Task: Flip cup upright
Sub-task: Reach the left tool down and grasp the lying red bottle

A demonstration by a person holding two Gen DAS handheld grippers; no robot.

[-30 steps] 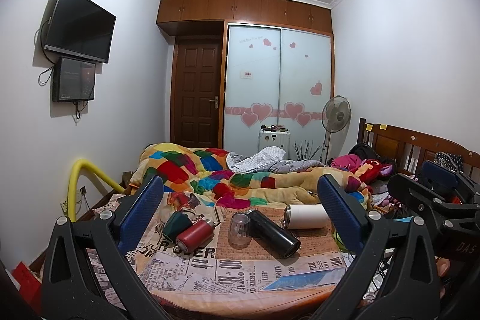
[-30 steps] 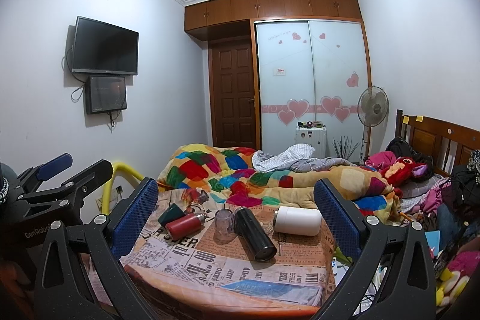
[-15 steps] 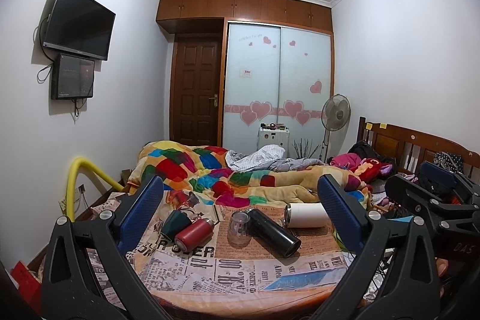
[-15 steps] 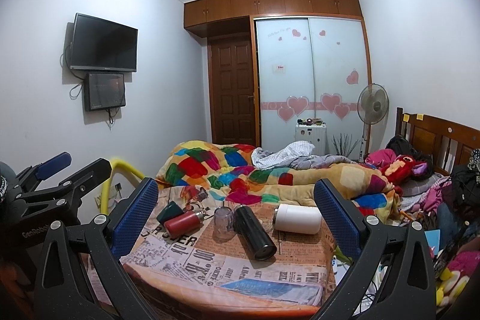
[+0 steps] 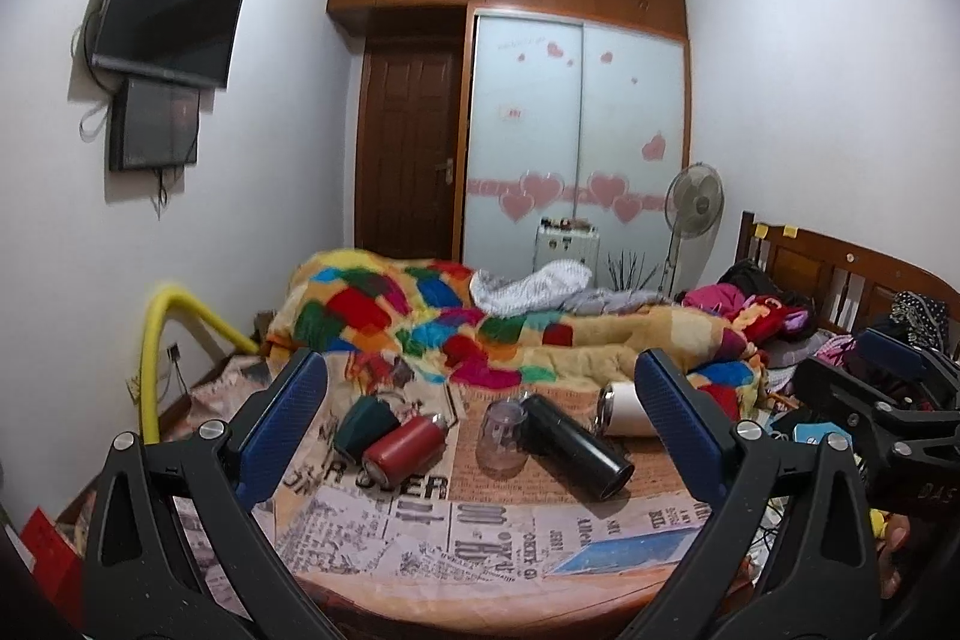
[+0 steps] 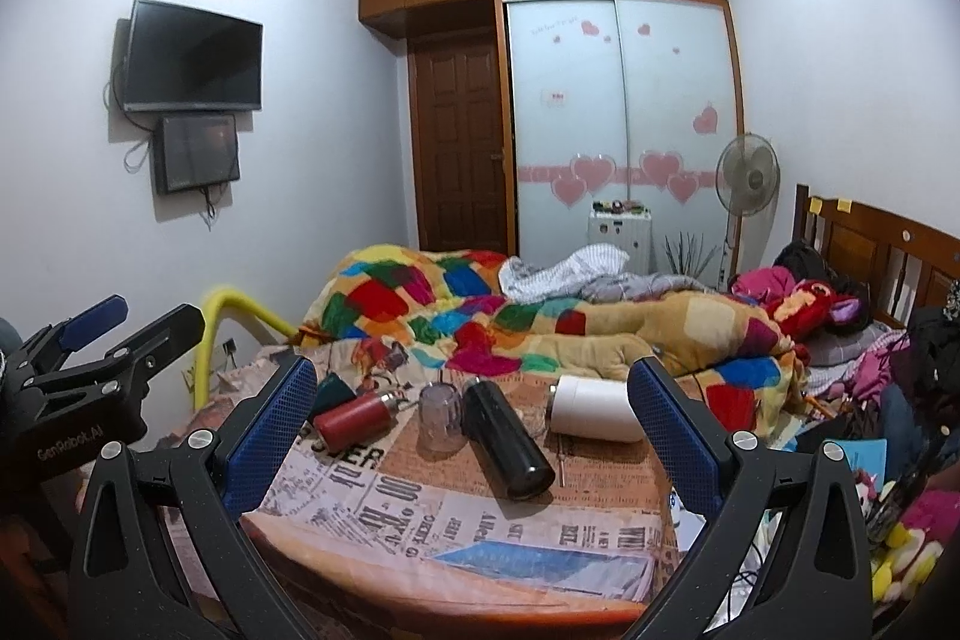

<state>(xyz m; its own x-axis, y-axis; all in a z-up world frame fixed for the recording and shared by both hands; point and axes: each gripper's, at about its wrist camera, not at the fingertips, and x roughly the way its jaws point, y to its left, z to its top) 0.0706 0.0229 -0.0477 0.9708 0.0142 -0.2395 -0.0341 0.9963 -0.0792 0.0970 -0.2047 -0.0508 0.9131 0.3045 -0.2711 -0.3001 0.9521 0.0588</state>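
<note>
Several cups lie on a round table covered with a newspaper-print cloth (image 5: 456,538) (image 6: 420,514). A clear plastic cup (image 5: 503,429) (image 6: 440,417) stands mouth down at the middle. Lying on their sides are a black flask (image 5: 576,448) (image 6: 507,439), a red flask (image 5: 405,448) (image 6: 354,415), a dark green cup (image 5: 363,421) (image 6: 331,391) and a white tumbler (image 5: 624,409) (image 6: 594,409). My left gripper (image 5: 480,388) is open and empty, short of the table. My right gripper (image 6: 471,385) is open and empty too.
A bed with a patchwork quilt (image 5: 480,328) lies behind the table. A yellow padded rail (image 5: 162,340) stands at the left. Clutter and a wooden headboard (image 5: 840,274) are at the right. A fan (image 6: 747,172) stands by the wardrobe.
Both grippers have drifted a little closer to the table and tilted slightly. The cups have not moved. Both grippers stay open.
</note>
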